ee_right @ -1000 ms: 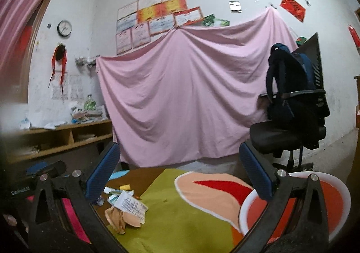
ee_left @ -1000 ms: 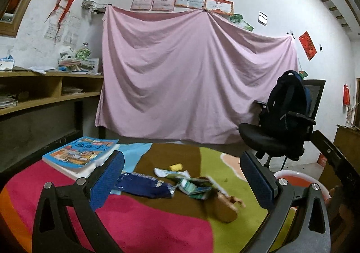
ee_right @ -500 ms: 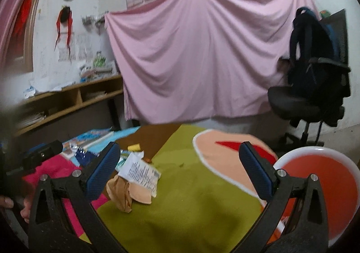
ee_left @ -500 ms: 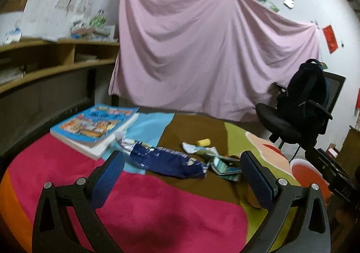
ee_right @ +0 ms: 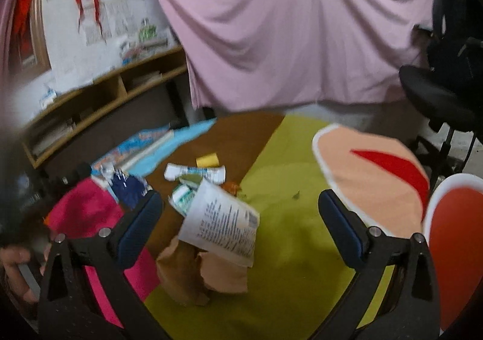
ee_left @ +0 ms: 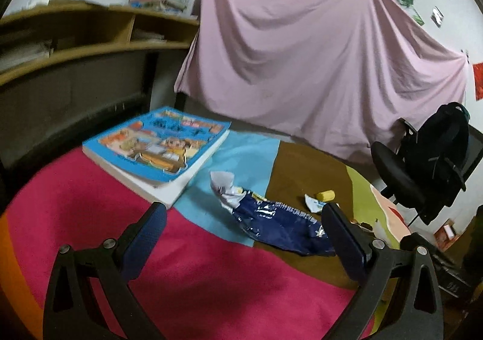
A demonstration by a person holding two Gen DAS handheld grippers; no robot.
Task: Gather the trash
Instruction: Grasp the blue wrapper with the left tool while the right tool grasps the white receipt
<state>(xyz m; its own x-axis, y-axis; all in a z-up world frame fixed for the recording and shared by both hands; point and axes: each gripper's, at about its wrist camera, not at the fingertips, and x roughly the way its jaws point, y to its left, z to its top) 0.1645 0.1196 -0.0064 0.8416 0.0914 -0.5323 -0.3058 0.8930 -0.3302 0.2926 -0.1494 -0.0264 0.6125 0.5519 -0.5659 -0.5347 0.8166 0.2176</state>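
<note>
Left wrist view: the left tool (ee_left: 241, 231) hovers with its blue-padded fingers spread wide and nothing between them, above the multicoloured counter (ee_left: 211, 279). A dark blue snack wrapper (ee_left: 280, 226) lies at centre frame, straddling the light blue and brown patches, its right end just beside the right finger. A small yellow piece (ee_left: 325, 195) rests on the brown patch to the right of centre, next to a white scrap (ee_left: 312, 206). A blue picture book (ee_left: 157, 148) lies at left of centre. Right wrist view: the right tool (ee_right: 240, 219) is likewise spread and empty. A printed paper sheet (ee_right: 223, 223) leans on a crumpled brown paper bag (ee_right: 199, 276) at lower centre, between the fingers in the frame. A white tube-like wrapper (ee_right: 196, 172) and the yellow piece (ee_right: 207, 160) lie above it. A red basin (ee_right: 452, 252) with a white rim sits at the right edge.
</note>
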